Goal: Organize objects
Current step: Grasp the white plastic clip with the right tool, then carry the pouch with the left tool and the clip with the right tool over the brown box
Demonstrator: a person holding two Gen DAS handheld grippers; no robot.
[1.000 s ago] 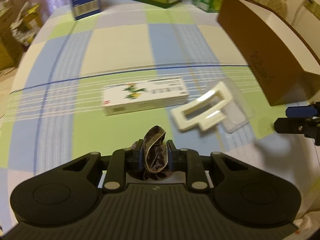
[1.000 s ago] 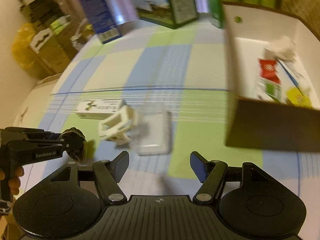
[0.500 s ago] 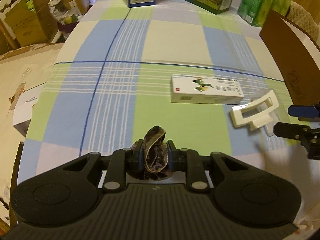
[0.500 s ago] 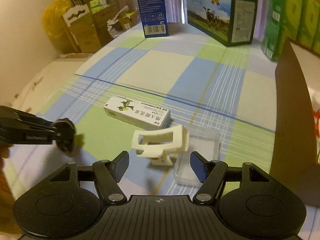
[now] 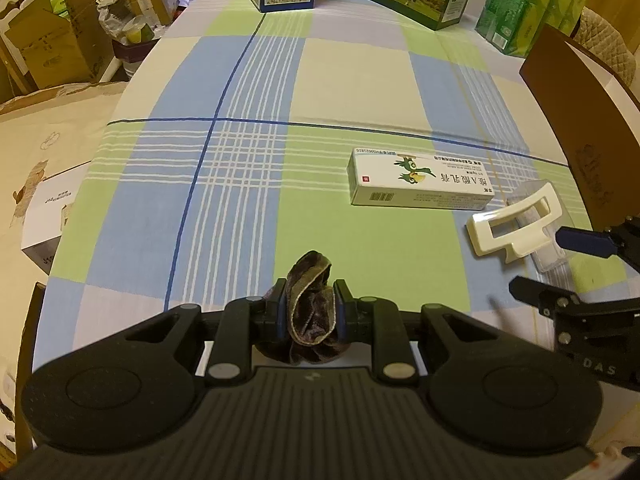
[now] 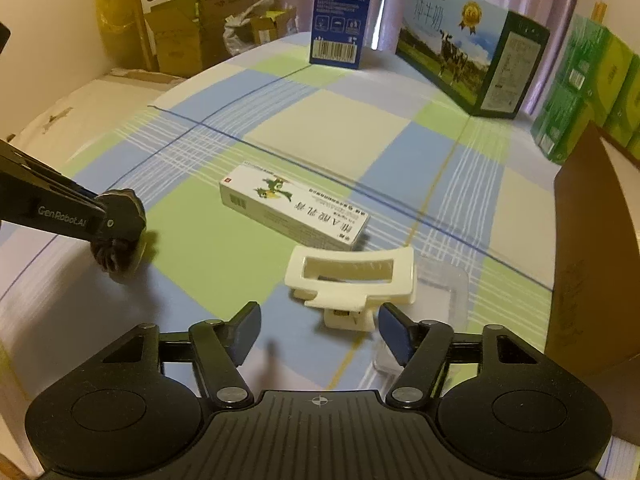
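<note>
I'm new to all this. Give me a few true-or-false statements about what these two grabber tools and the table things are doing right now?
1. The left gripper is clamped on a dark scrunchie. True.
2. The right gripper holds the white hair clip. False: it is open, the clip lying just ahead.
3. The white medicine box stands upright. False: it lies flat on the checked tablecloth.
4. A clear plastic case lies beside the clip. True.

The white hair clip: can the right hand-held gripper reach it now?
Probably yes. The right hand-held gripper is open and empty, and the hair clip lies just ahead of its fingertips with nothing between them.
</note>
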